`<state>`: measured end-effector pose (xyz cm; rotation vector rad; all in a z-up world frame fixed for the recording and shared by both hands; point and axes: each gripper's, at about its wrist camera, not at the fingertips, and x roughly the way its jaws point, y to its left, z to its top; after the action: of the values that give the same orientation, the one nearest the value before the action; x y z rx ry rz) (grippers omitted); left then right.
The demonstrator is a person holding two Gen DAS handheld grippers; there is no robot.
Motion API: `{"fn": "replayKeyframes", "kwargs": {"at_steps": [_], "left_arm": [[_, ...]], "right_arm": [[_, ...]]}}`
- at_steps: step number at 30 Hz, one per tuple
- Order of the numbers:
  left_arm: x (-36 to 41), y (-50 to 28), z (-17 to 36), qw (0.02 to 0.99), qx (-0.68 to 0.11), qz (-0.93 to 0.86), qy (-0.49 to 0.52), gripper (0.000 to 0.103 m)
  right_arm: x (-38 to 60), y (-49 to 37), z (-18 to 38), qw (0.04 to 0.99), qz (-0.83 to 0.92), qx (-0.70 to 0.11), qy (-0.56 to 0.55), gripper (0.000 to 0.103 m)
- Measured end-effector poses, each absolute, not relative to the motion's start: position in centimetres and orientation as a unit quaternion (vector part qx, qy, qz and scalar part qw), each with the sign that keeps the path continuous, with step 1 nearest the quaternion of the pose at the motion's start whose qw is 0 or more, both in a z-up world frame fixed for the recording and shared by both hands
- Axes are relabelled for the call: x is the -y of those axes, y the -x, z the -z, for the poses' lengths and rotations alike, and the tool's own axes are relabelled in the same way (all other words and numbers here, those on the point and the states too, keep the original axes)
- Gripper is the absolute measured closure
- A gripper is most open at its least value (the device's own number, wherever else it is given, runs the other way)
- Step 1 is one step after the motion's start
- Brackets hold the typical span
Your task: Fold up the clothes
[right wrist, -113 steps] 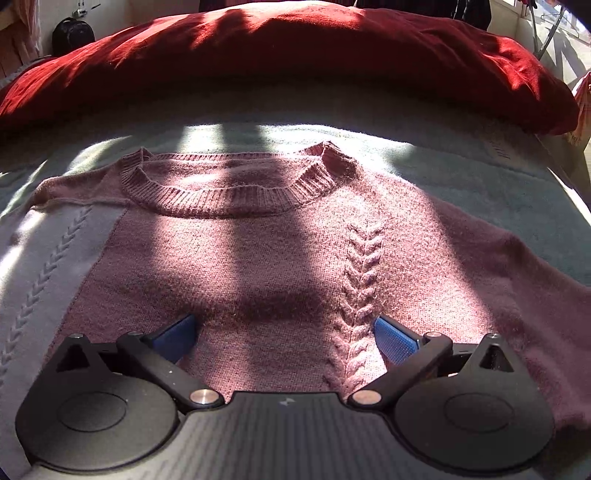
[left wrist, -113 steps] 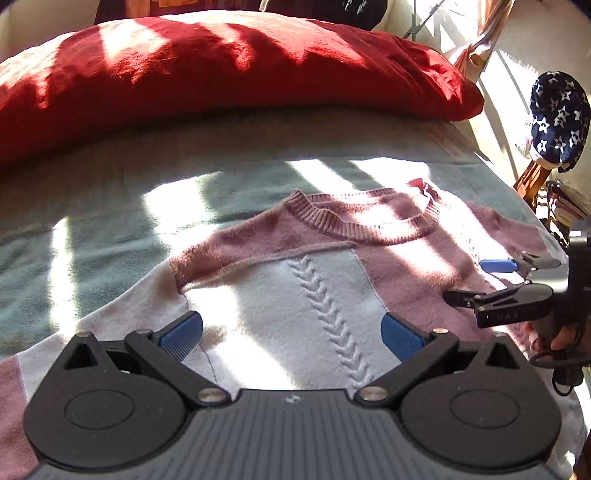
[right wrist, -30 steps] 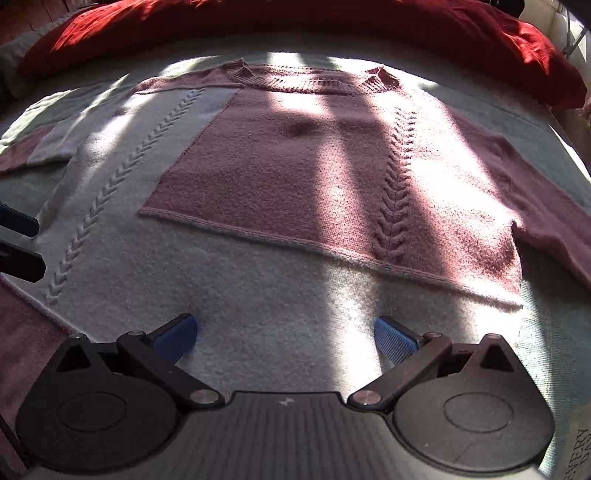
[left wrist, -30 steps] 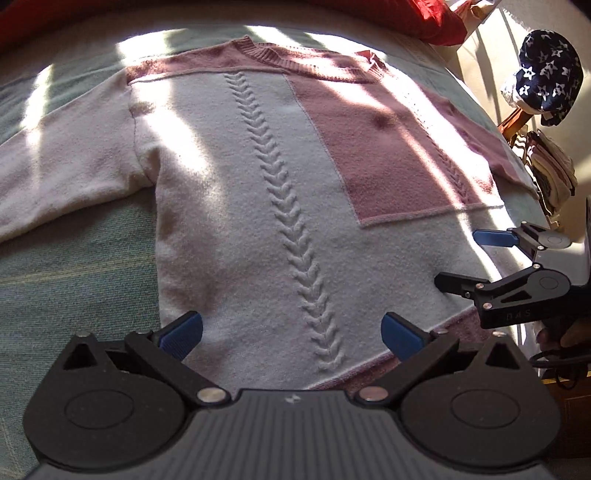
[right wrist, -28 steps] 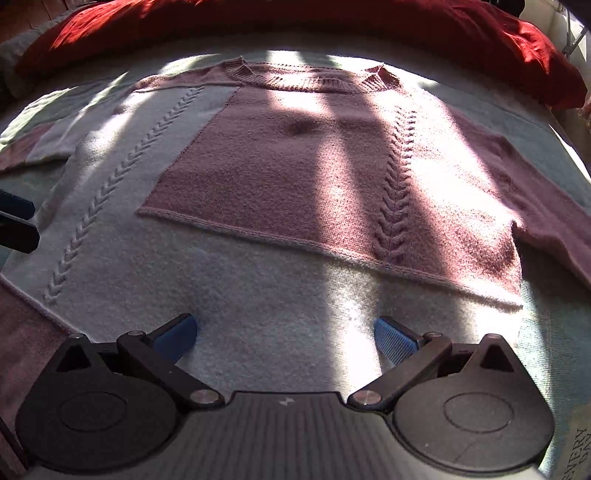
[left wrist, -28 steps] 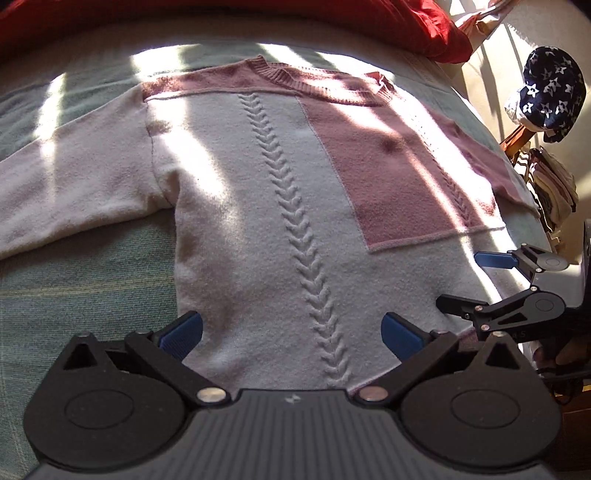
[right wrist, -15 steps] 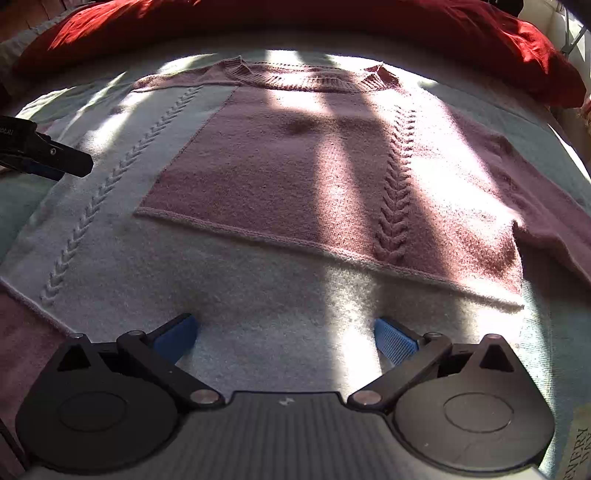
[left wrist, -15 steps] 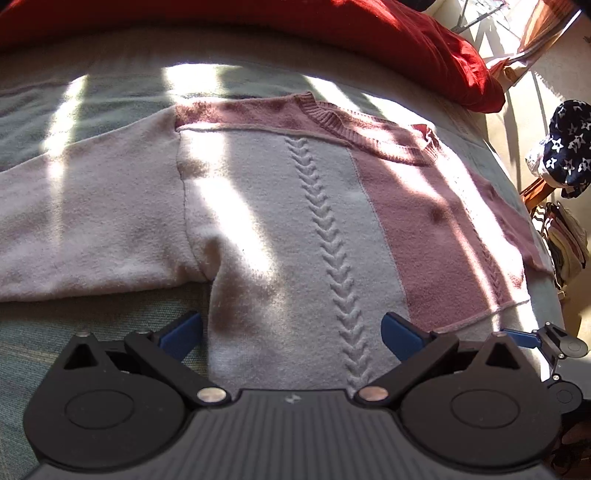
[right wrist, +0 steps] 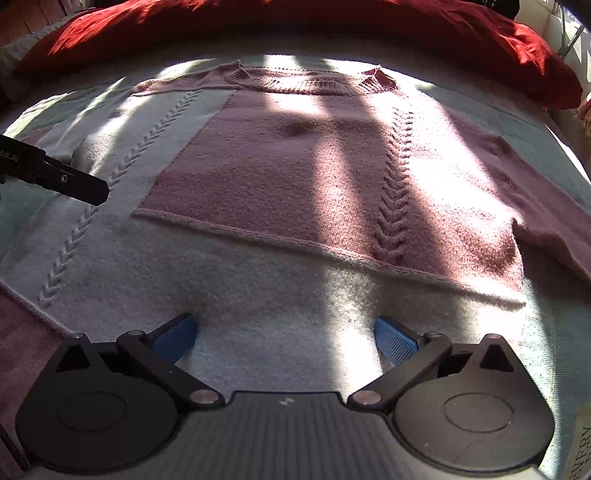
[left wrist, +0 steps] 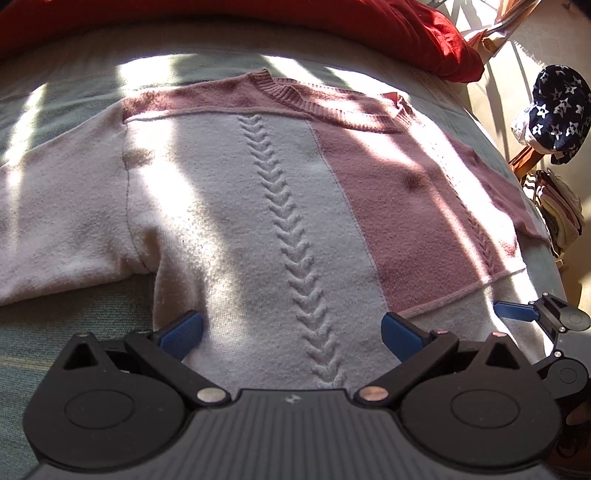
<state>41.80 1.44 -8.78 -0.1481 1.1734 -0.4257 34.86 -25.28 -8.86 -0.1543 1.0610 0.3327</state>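
A pink and white knit sweater (left wrist: 258,206) (right wrist: 295,177) lies flat on the bed, front up, collar toward the far side, sleeves spread out. My left gripper (left wrist: 291,330) hovers open over the white left half, near the armpit, with nothing between its blue pads. My right gripper (right wrist: 282,339) is open above the white lower band near the hem. In the left wrist view the right gripper (left wrist: 535,325) shows at the right edge. One black finger of the left gripper (right wrist: 59,179) reaches in from the left in the right wrist view.
The sweater rests on a pale green blanket (left wrist: 66,332) (right wrist: 554,147). A red duvet (left wrist: 332,22) (right wrist: 332,33) is bunched along the far side. To the right of the bed stand a star-patterned dark cloth (left wrist: 554,110) and stacked fabrics (left wrist: 561,210).
Both grippers drew back from the collar toward the hem. Over the last second the left gripper then advanced up and left over the white panel; the right one held still. Both stayed open.
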Motion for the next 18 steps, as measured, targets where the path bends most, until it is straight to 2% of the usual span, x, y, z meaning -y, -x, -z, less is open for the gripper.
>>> {"fn": "replayKeyframes", "kwargs": {"at_steps": [4,7,18], "left_arm": [[-1.5,-41.0,7.8,0.805,-0.554,0.203,0.063,0.001],[-0.6,-38.9,6.8,0.812,-0.542,0.213,0.025,0.001],[3.1,-31.8,8.5,0.786,-0.544,0.261,-0.134,0.001]], "right_arm": [[25.2,-34.9,8.9,0.847,-0.155,-0.503,0.076,0.0],[25.2,-34.8,9.0,0.849,-0.157,-0.499,0.077,0.0],[25.6,-34.2,8.7,0.853,-0.169,-0.487,0.083,0.0]]}}
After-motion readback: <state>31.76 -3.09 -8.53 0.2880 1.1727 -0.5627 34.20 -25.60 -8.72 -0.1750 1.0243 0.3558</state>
